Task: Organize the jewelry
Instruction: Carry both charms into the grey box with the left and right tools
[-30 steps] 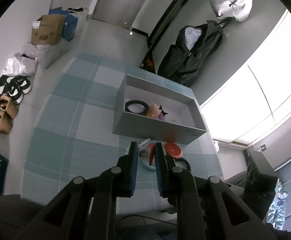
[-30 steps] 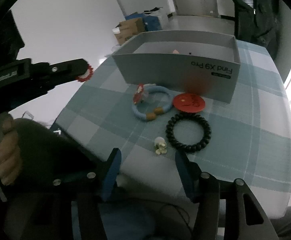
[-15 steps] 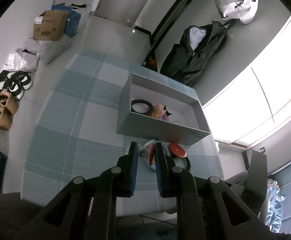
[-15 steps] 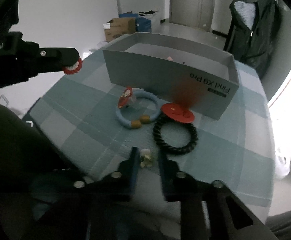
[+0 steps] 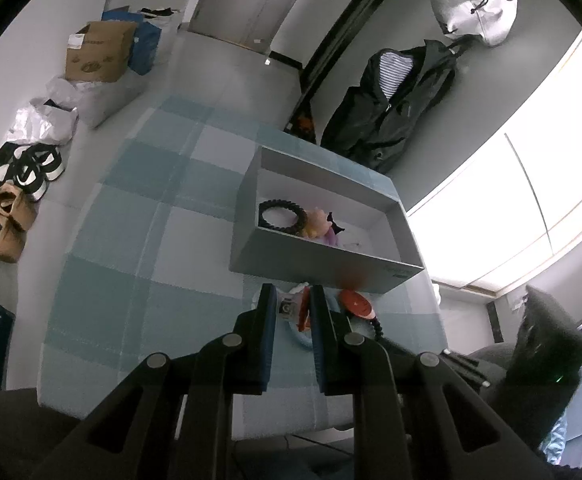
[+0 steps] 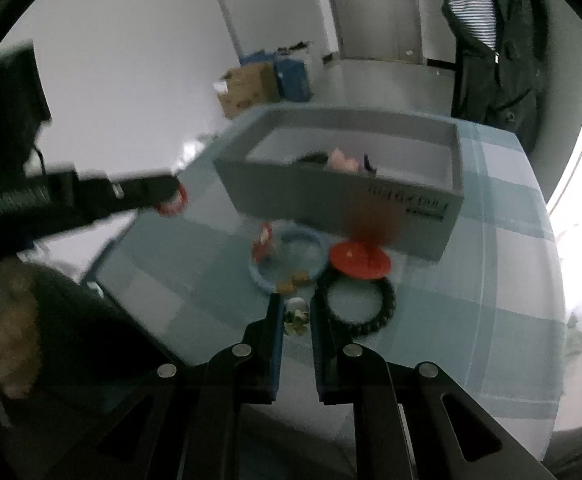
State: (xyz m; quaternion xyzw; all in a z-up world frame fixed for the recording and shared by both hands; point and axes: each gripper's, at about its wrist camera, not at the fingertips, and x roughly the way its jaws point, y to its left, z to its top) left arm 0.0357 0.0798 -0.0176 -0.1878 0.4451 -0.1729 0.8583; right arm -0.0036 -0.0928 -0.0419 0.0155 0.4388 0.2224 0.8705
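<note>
My right tongs (image 6: 296, 316) are clamped on the small flower charm (image 6: 296, 318) just over the desk (image 6: 491, 280); left tongs (image 5: 293, 308) are pinched on a red ring (image 6: 171, 202). The charm is tiny, so it could slip on the way to the grey box (image 6: 331, 184).

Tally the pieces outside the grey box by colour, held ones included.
Red: 2, red disc and small red ring in the left gripper
Blue: 1, blue bracelet
Black: 1, black beaded bracelet
White: 1, white flower piece in the right gripper
Total: 5
</note>
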